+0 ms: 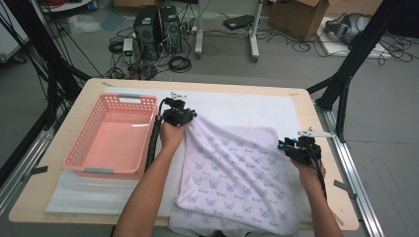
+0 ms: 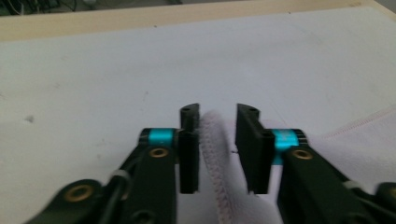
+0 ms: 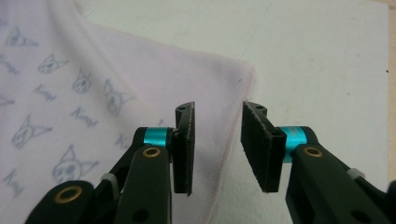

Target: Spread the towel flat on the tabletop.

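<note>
Cloth [image 1: 237, 173]: cat-print, spread on tabletop [image 1: 316, 123]
Left tool [image 2: 217, 140]: spread, cloth fold between jaws
Right tool [image 3: 218, 144]: spread over cloth edge
Basket [image 1: 79, 153]: pink, left of cloth

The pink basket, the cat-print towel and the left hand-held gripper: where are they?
pink basket [image 1: 81, 153], high view, its left wall
cat-print towel [image 1: 237, 173], high view, middle of the cloth
left hand-held gripper [image 2: 217, 149], left gripper view, between its jaw tips

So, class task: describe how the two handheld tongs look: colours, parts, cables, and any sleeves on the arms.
Both tongs, left and right, are black, each with two flat black pads behind turquoise metal collars and brass-coloured rivets. A black cable trails from the left one; a pale three-cornered plate tops the right. Forearms are bare, no sleeves.
</note>
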`<state>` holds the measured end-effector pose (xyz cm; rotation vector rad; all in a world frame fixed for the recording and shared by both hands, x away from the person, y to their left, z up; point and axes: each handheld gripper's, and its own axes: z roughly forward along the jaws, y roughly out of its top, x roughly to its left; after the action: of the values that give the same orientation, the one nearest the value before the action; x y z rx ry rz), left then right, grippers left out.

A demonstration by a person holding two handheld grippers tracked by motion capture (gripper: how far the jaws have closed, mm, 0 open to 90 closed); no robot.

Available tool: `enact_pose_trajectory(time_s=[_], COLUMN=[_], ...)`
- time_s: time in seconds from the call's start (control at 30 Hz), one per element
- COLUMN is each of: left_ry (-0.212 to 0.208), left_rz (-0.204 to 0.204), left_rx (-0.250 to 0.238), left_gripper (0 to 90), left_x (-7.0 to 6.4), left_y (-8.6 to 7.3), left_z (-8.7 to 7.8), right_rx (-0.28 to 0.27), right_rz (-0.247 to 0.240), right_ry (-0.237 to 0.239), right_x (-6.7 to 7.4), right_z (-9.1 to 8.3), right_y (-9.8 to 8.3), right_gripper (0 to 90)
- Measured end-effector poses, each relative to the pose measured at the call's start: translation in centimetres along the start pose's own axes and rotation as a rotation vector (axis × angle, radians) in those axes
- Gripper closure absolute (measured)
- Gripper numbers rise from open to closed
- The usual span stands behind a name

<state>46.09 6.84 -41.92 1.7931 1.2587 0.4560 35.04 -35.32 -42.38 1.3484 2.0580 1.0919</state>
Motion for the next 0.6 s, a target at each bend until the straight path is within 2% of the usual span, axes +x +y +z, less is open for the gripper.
enact_pose_trajectory(time_s=[0.07, 0.17, 0.23, 0.3, 0.37, 0.5, 0.57, 0.6], left_ry=[-0.009, -0.045, -0.067, -0.096, -0.101, -0.103, -0.097, -0.090], left_rz=[-0.014, -0.007, 0.010, 0.009, 0.011, 0.017, 0.018, 0.023], left_rx=[-0.004, -0.004, 0.010, 0.024, 0.036, 0.030, 0.040, 0.050], left_gripper=[55.9, 51.2, 50.0, 48.9, 48.8, 49.0, 48.8, 48.7], left_x=[0.0, -0.1, -0.1, -0.1, -0.2, -0.2, 0.0, 0.2], left_y=[0.0, 0.1, 0.1, -0.1, -0.1, -0.4, -0.7, -0.7], left_z=[-0.2, -0.5, -0.7, -0.6, -0.6, -0.5, -0.4, -0.4], right_rx=[0.003, 0.007, 0.023, 0.028, 0.064, 0.087, 0.077, 0.090], right_rz=[0.005, 0.002, -0.018, -0.017, -0.015, 0.008, 0.006, -0.007], right_ry=[-0.007, -0.014, -0.011, -0.004, -0.017, -0.041, -0.040, -0.033], right_x=[-0.3, -0.7, -0.9, -1.0, -1.1, -1.3, -1.3, -1.4], right_z=[0.7, 1.9, 2.8, 3.7, 4.8, 6.3, 6.8, 7.0], right_y=[0.5, 1.2, 1.5, 1.7, 1.7, 1.6, 1.9, 2.1], right_gripper=[62.3, 61.5, 60.1, 57.3, 52.4, 49.2, 52.5, 59.2])
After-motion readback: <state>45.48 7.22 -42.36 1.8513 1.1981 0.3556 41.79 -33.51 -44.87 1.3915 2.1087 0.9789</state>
